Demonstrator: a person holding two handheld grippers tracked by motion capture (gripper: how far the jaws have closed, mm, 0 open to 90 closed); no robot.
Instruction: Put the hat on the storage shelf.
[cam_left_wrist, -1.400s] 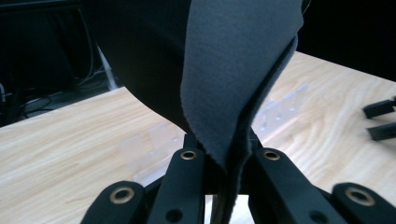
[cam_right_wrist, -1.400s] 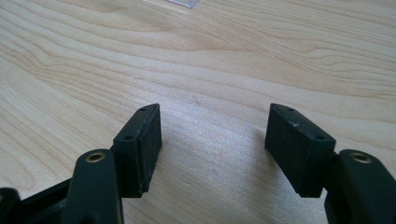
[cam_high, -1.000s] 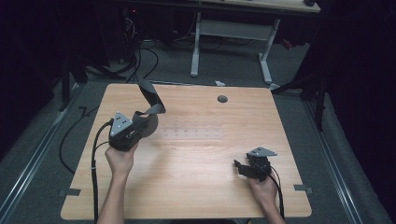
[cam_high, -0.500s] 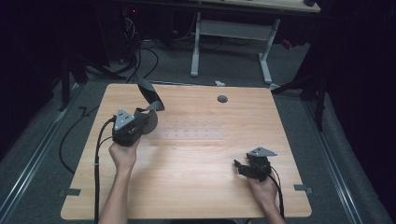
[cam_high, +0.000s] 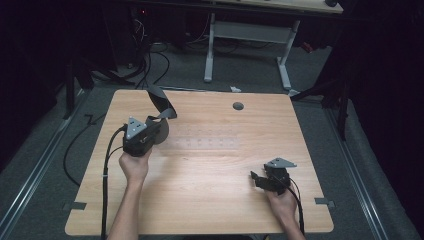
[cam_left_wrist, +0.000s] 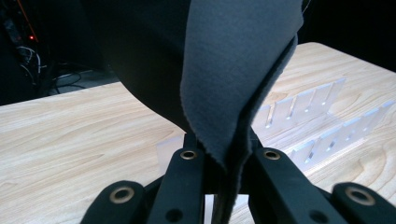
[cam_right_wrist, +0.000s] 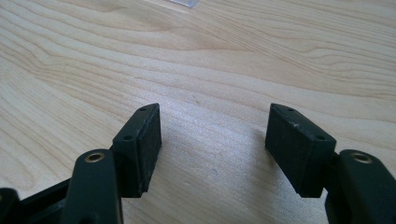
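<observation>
A dark grey felt cloth hangs folded from my left gripper, above the left half of the wooden table. In the left gripper view the jaws are shut on the cloth, pinching its folded edge at my left gripper. Just beyond it a clear slotted plastic rack lies on the table. My right gripper rests low at the table's near right, pointing left. Its two pads stand wide apart over bare wood, with nothing between them at my right gripper.
The clear rack lies faintly at the table's middle. A round cable hole sits near the far edge. Black cables trail from the left gripper over the near-left edge. A white desk frame stands behind on dark floor.
My left gripper has drifted slightly to the right with the cloth still pinched. The right gripper has stayed where it was.
</observation>
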